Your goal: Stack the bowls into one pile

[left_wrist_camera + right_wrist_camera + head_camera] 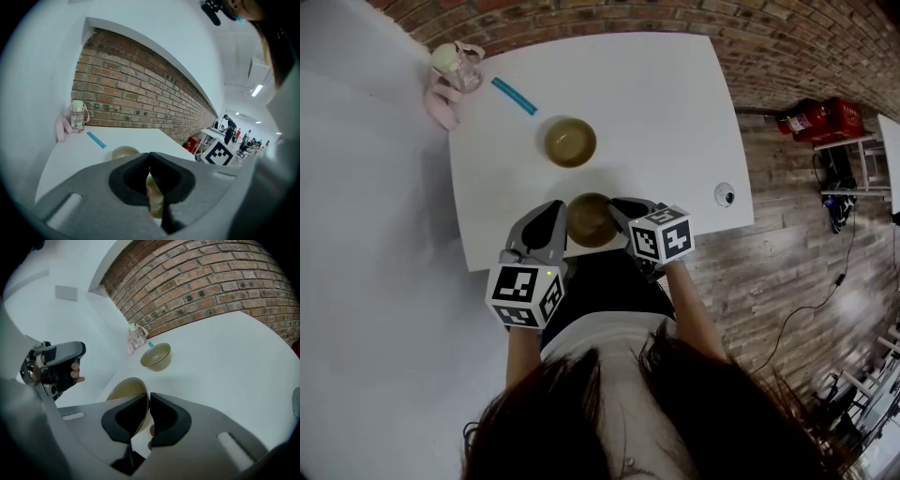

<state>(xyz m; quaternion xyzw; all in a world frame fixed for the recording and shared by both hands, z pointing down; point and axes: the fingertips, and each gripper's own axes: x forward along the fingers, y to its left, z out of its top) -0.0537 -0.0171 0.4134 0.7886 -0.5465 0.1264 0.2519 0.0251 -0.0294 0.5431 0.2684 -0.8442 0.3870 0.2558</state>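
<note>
Two olive bowls are on the white table (675, 112). The far bowl (570, 142) (124, 152) (156, 356) stands alone mid-table. The near bowl (589, 218) (126, 392) is by the table's front edge, between both grippers. My right gripper (617, 217) (148, 398) is shut on its right rim, one pad inside the bowl and one outside. My left gripper (557, 223) (149, 155) hangs beside the bowl's left rim with its jaws shut and tips touching. Part of the near bowl (155, 199) shows past those jaws. I cannot tell whether the bowl is lifted.
At the table's far left corner stands a clear bottle (461, 64) (77, 116) with a pink object (441, 101) beside it. A blue strip (514, 96) (97, 139) lies nearby. A small round device (725, 194) sits near the right edge. A brick wall (211, 282) runs behind the table.
</note>
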